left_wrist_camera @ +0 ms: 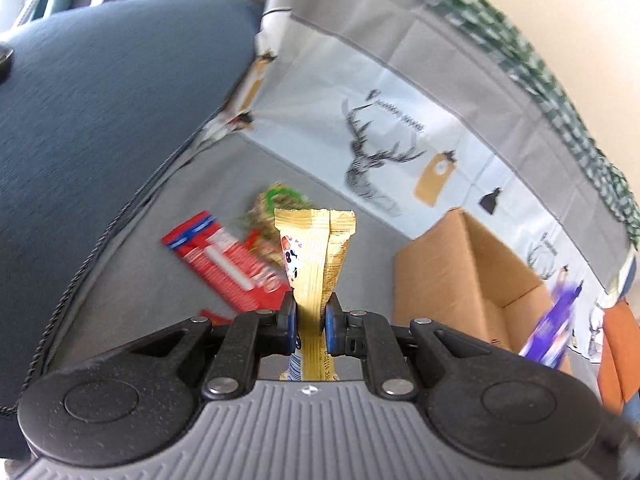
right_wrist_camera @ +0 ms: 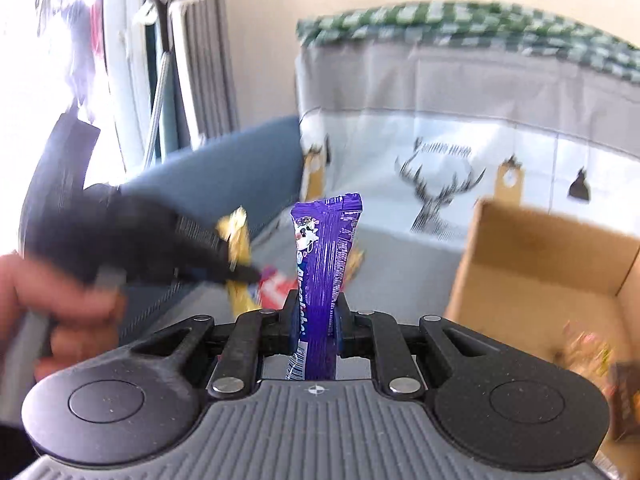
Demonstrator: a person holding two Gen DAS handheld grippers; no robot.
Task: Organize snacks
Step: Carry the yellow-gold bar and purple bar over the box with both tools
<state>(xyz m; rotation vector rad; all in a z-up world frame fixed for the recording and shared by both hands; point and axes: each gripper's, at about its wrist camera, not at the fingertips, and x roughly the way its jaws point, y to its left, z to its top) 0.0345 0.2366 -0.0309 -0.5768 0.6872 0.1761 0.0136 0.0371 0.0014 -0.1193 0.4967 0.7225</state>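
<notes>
A: What has the left tool (left_wrist_camera: 311,322) got?

B: It is clenched on a gold snack bar (left_wrist_camera: 316,256), which stands upright between the blue pads with its crimped end on top. The right tool (right_wrist_camera: 318,316) is clamped the same way on a purple snack bar (right_wrist_camera: 326,264), also upright.

A: And just past them?

B: From the left wrist, a red packet (left_wrist_camera: 224,260) lies flat on the grey sofa seat (left_wrist_camera: 168,216), and a blurred wrapper with green on it (left_wrist_camera: 280,204) sits just behind the gold bar. The purple bar also shows at the right edge of that view, smeared by motion.

A: Where is the box?

B: An open cardboard box (right_wrist_camera: 532,264) stands on the seat to the right of both tools. A few blurred wrappers (right_wrist_camera: 588,354) lie inside it, too blurred to name.

A: Further back?

B: From the right wrist, a hand (right_wrist_camera: 52,312) holds the left tool off to the left. Behind it all hangs a pale cloth printed with a deer head (right_wrist_camera: 436,196), a green checked blanket (right_wrist_camera: 460,20) along the top, and a blue cushion (left_wrist_camera: 100,120) on the left.
</notes>
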